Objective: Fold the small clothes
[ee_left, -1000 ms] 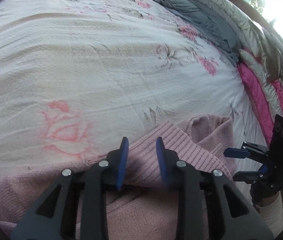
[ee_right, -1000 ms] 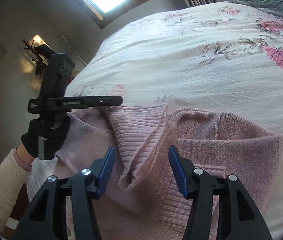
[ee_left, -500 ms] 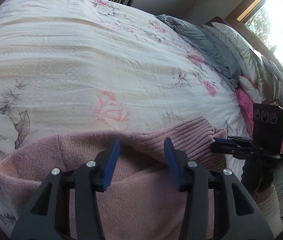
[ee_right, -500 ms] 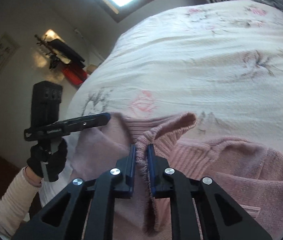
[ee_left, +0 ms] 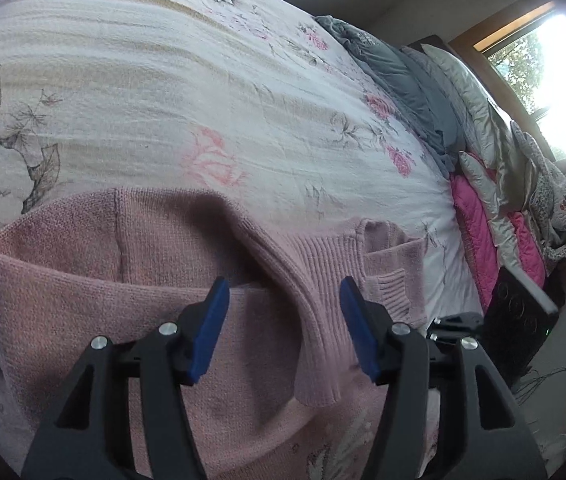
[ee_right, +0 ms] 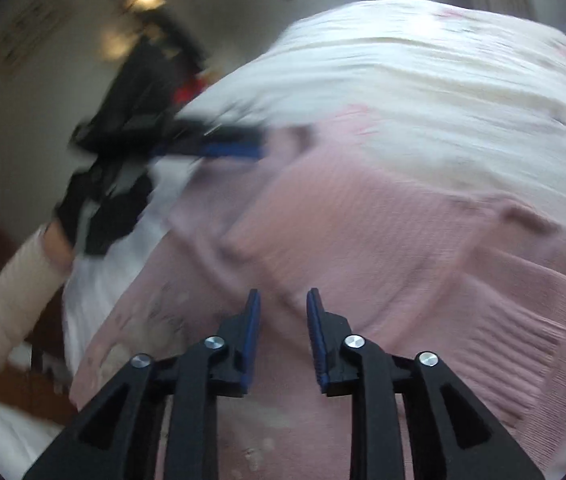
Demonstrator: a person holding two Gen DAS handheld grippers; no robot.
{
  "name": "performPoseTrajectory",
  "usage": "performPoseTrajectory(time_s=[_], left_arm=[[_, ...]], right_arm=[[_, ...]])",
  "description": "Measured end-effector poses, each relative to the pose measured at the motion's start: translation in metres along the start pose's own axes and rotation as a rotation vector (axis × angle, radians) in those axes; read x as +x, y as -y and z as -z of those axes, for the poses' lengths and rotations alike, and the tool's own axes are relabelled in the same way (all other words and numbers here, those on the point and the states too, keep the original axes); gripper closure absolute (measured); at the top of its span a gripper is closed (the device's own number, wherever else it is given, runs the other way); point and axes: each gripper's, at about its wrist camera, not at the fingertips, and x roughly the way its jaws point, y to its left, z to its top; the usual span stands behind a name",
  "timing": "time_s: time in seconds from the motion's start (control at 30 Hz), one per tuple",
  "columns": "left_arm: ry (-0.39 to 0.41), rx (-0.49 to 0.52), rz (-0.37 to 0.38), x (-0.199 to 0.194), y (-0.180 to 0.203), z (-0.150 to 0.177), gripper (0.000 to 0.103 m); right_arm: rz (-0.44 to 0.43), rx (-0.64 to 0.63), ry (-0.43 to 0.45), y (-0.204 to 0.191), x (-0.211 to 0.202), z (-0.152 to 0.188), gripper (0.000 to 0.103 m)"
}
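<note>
1. The pink knit sweater lies on the bed, at the near edge of the floral bedspread, its long axis running across the left wrist view from left to right.
2. One ribbed sleeve is folded over the body, running diagonally from upper left down to its cuff at lower centre, the cuff pointing toward the camera.
3. The left gripper hangs over the sweater with its blue fingers spread wide; the sleeve passes between them, unpinched.
4. At the right of that view, pillows and a grey blanket lie along the bed's far side.
5. The right wrist view is blurred. The right gripper sits above the sweater, fingers parted with a narrow gap, nothing visibly pinched.
</note>
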Motion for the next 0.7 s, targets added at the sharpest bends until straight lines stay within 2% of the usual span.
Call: performPoseTrajectory(time_s=[0.1, 0.13, 0.2, 0.27, 0.33, 0.37, 0.4, 0.53, 0.63, 0.7], left_arm=[[-0.027, -0.037, 0.017, 0.019, -0.005, -0.011, 0.043], [-0.034, -0.055, 0.026, 0.026, -0.007, -0.013, 0.043], [-0.037, -0.085, 0.042, 0.038, -0.011, -0.017, 0.045], [-0.024, -0.083, 0.039, 0.044, -0.011, -0.02, 0.05], [-0.02, -0.069, 0.031, 0.05, -0.009, -0.021, 0.065], [-0.023, -0.054, 0.025, 0.052, -0.007, -0.021, 0.081], [-0.019, -0.035, 0.016, 0.053, -0.003, -0.021, 0.093], [0.054, 0.022, -0.03, 0.046, 0.001, -0.022, 0.095], [0.035, 0.03, -0.12, 0.058, -0.009, -0.022, 0.094], [0.036, -0.003, -0.089, 0.058, -0.018, -0.022, 0.092]], right_arm=[[0.044, 0.225, 0.051, 0.056, -0.006, -0.015, 0.07], [0.049, 0.261, 0.045, 0.068, -0.003, -0.018, 0.07], [0.065, 0.314, 0.001, 0.087, 0.011, -0.024, 0.061], [0.042, 0.356, -0.002, 0.098, 0.024, -0.029, 0.062], [-0.021, 0.394, 0.026, 0.107, 0.034, -0.036, 0.072], [-0.031, 0.393, 0.038, 0.107, 0.035, -0.039, 0.084], [-0.023, 0.39, 0.055, 0.107, 0.035, -0.044, 0.091], [0.094, 0.365, 0.148, 0.108, 0.02, -0.062, 0.093], [0.157, 0.347, 0.106, 0.114, 0.026, -0.064, 0.093], [0.185, 0.323, 0.078, 0.111, 0.032, -0.061, 0.092]])
